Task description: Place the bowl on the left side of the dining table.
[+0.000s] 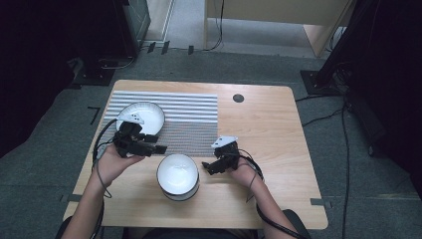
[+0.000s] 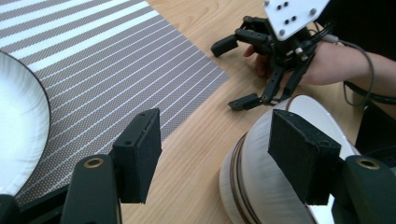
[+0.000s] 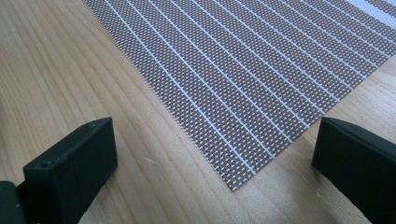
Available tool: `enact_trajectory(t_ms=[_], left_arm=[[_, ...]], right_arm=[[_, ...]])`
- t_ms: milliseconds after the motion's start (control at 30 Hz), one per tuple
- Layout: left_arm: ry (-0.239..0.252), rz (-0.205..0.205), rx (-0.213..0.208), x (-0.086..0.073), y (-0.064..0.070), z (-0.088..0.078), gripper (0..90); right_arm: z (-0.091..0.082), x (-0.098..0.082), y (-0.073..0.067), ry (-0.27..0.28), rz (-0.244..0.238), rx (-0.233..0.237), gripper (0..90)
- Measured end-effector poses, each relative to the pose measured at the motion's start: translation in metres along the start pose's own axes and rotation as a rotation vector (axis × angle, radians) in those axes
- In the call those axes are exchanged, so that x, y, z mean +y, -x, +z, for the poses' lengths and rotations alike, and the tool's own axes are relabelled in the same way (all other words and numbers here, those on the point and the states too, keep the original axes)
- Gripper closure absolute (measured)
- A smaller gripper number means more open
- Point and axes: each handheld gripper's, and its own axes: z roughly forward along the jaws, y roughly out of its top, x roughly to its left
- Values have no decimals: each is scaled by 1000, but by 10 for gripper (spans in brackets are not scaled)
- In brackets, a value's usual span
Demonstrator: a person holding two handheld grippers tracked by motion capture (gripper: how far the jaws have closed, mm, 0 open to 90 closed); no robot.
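A white bowl (image 1: 141, 118) sits on the left part of a striped placemat (image 1: 189, 119). A second white bowl with a dark rim (image 1: 177, 175) stands on the bare wood near the front edge. My left gripper (image 1: 158, 146) is open between the two bowls, jaws pointing right. In the left gripper view its jaws straddle the rimmed bowl's near side (image 2: 261, 186), with the other bowl (image 2: 18, 126) at the left. My right gripper (image 1: 211, 162) is open just right of the rimmed bowl. In the right gripper view it (image 3: 210, 158) hangs over the placemat's front corner (image 3: 243, 70), holding nothing.
The wooden table (image 1: 268, 129) has bare room on its right half, with a small dark round cap (image 1: 238, 98) near the back edge. Cables trail from both grippers. Dark stands and cables lie on the floor around the table.
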Motion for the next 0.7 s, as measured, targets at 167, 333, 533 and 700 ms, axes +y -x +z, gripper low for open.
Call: enact_trajectory(t_ms=[167, 333, 533, 700], left_arm=[[-3, 24, -1, 4, 8, -2, 346], [-10, 42, -16, 5, 14, 0, 346], [-25, 57, -28, 6, 18, 4, 343], [-13, 82, -59, 7, 22, 7, 344]], right_arm=[[0, 0, 0, 0, -2, 0, 0], [0, 0, 0, 0, -1, 0, 0], [0, 0, 0, 0, 0, 0, 0], [0, 0, 0, 1, -1, -2, 0]])
